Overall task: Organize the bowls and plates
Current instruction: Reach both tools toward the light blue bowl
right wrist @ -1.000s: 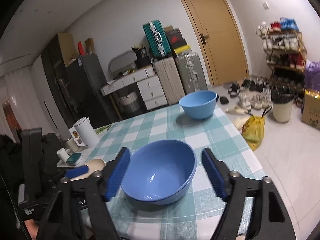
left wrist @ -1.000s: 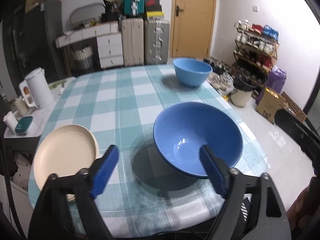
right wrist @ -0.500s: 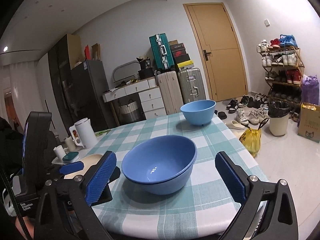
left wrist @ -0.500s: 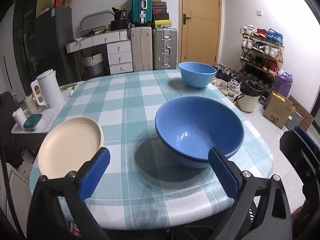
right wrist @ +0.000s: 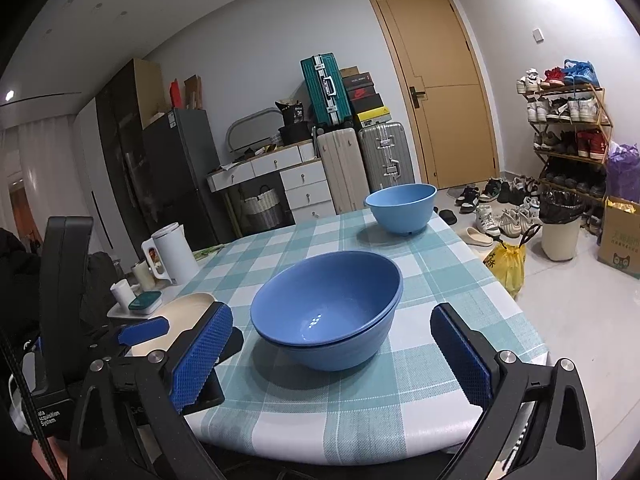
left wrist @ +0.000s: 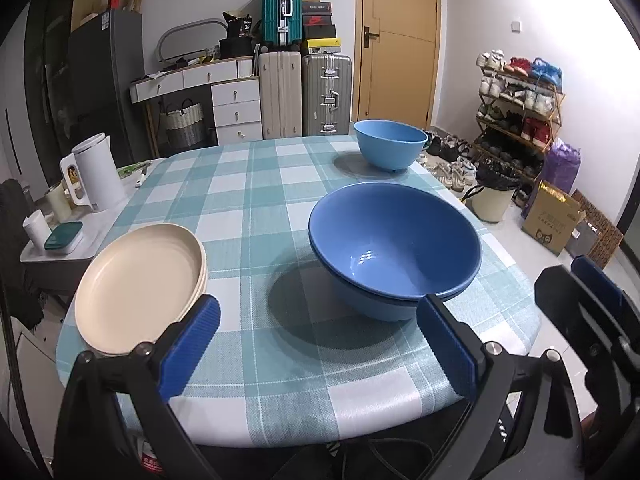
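Bowls first, left wrist view: two dark blue bowls (left wrist: 394, 252) nested one inside the other, glossy inside, sitting on the checked teal-and-white tablecloth (left wrist: 248, 196) near the table's near right edge. Double rim line visible along the front. A lighter blue bowl (left wrist: 390, 144) stands alone at the far edge, well apart. Cream plates (left wrist: 138, 284), stacked, at the near left edge, part overhanging the cloth. Left gripper (left wrist: 316, 342) low in front of the table edge, angled down, jaws spread wide, nothing between the blue pads; the right pad's tip overlaps the nested bowls' near rim in the picture, contact cannot be told. The other gripper's black frame with blue pad shows at far right (left wrist: 596, 292). White kettle (left wrist: 98, 176) on a side stand to the left.

Right wrist view: nested bowls (right wrist: 328, 308) centre, upright, on the cloth (right wrist: 440, 280); lighter bowl (right wrist: 402, 208) behind at the far edge. Plates (right wrist: 188, 304) mostly hidden behind the left pad. Right gripper (right wrist: 332, 356) spread wide, empty, pads either side of the nested bowls but short of them, pointing slightly down. Left gripper (right wrist: 142, 330) visible at left, beside the plates.
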A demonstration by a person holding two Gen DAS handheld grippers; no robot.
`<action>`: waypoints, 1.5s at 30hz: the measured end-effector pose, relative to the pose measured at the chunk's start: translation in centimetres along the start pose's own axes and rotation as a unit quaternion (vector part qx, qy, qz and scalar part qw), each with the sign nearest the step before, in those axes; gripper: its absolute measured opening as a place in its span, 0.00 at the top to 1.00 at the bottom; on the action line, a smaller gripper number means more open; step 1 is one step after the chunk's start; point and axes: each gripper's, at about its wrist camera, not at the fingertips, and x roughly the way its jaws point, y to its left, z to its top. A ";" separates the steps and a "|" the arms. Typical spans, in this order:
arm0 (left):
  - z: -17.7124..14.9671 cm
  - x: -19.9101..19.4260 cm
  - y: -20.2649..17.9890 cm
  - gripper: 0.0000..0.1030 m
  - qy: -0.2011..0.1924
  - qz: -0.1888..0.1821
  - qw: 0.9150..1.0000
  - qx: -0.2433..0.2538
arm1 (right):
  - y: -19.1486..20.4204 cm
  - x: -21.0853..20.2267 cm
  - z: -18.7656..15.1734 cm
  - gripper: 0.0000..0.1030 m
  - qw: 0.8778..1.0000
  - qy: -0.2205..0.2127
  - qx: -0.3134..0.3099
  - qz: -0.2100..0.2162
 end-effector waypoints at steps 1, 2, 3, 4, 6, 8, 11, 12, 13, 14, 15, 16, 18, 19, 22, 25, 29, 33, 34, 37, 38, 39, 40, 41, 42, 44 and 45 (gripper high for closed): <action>0.0 -0.1 0.1 0.03 -0.001 -0.002 1.000 -0.001 | 0.0 0.0 0.0 0.02 1.000 0.000 0.000 -0.001; -0.1 -0.2 0.2 0.03 -0.002 -0.003 1.000 -0.003 | 0.0 0.0 0.0 0.02 1.000 0.000 -0.001 -0.002; -0.1 -0.3 0.3 0.03 -0.003 -0.004 1.000 -0.004 | 0.1 0.0 0.0 0.02 1.000 0.001 -0.001 -0.003; -0.1 -0.3 0.3 0.03 -0.002 -0.004 1.000 -0.004 | 0.2 0.0 0.0 0.02 1.000 0.003 -0.001 -0.003; 0.0 -0.2 0.5 0.03 0.001 -0.007 1.000 -0.007 | 0.3 0.0 0.1 0.02 1.000 0.006 0.000 -0.004; -0.1 0.0 0.8 0.03 0.006 -0.010 1.000 -0.010 | 0.5 0.0 0.1 0.02 1.000 0.006 -0.002 -0.007; -0.2 -0.1 1.2 0.03 0.008 -0.017 1.000 -0.018 | 0.7 0.1 0.4 0.02 1.000 0.009 -0.006 -0.010; -0.2 -0.2 1.3 0.03 0.008 -0.017 1.000 -0.019 | 0.7 0.1 0.5 0.02 1.000 0.008 -0.007 -0.011; -0.2 -0.2 1.4 0.03 0.008 -0.019 1.000 -0.020 | 0.7 0.1 0.8 0.02 1.000 0.008 -0.009 -0.011; -0.1 -0.3 1.6 0.03 0.008 -0.021 1.000 -0.021 | 0.8 0.1 1.1 0.02 1.000 0.007 -0.010 -0.012; 0.0 -0.4 1.8 0.03 0.008 -0.024 0.999 -0.022 | 0.9 0.2 1.7 0.02 1.000 0.005 -0.013 -0.015; 0.3 -0.5 2.2 0.03 0.006 -0.029 0.999 -0.024 | 0.8 0.2 2.2 0.02 1.000 0.002 -0.016 -0.018; 0.9 -0.7 3.2 0.03 0.001 -0.031 0.999 -0.034 | 0.7 0.0 3.3 0.02 1.000 -0.007 -0.020 -0.020; 1.5 -0.7 3.9 0.03 0.000 -0.033 0.999 -0.040 | 0.6 -0.1 4.1 0.02 0.999 -0.015 -0.023 -0.020; 3.6 -0.3 5.5 0.03 0.015 -0.016 0.999 -0.048 | 0.0 -0.3 6.4 0.02 0.999 -0.032 -0.026 -0.020; 6.1 0.1 7.0 0.03 0.026 -0.028 0.997 -0.062 | -0.6 0.0 9.0 0.01 0.998 -0.050 -0.032 -0.022; 9.9 1.4 8.5 0.03 0.044 -0.063 0.993 -0.085 | -1.9 1.6 12.8 0.01 0.998 -0.051 -0.025 -0.019; 13.8 3.6 8.5 0.03 0.059 -0.063 0.993 -0.080 | -3.6 5.1 15.8 0.01 1.000 -0.019 -0.005 -0.020; 14.7 4.2 8.3 0.03 0.067 -0.063 0.993 -0.076 | -4.2 6.3 16.5 0.01 1.000 -0.003 0.000 -0.017; 16.8 6.0 7.4 0.03 0.099 -0.085 0.989 -0.068 | -5.4 10.1 17.8 0.01 0.999 0.037 0.010 0.000; 17.6 6.7 6.8 0.03 0.108 -0.091 0.988 -0.059 | -5.8 11.4 18.0 0.01 0.999 0.048 0.008 -0.003; 18.2 7.4 6.2 0.03 0.114 -0.085 0.989 -0.050 | -6.4 12.9 18.3 0.01 0.998 0.058 0.009 -0.012; 18.8 8.2 5.7 0.03 0.115 -0.076 0.990 -0.040 | -7.0 14.1 18.5 0.01 0.998 0.065 0.013 -0.012; 19.4 8.6 5.3 0.03 0.117 -0.069 0.990 -0.031 | -7.5 15.0 18.7 0.01 0.997 0.068 0.017 -0.010; 20.1 9.7 4.7 0.03 0.122 -0.059 0.991 -0.019 | -8.1 15.9 18.9 0.01 0.997 0.071 0.026 -0.009; 21.1 11.5 4.0 0.03 0.131 -0.048 0.990 -0.012 | -9.9 18.0 19.6 0.01 0.996 0.072 0.061 0.009; 21.7 12.7 3.7 0.03 0.138 -0.038 0.990 -0.008 | -10.5 18.9 19.8 0.01 0.994 0.077 0.070 0.011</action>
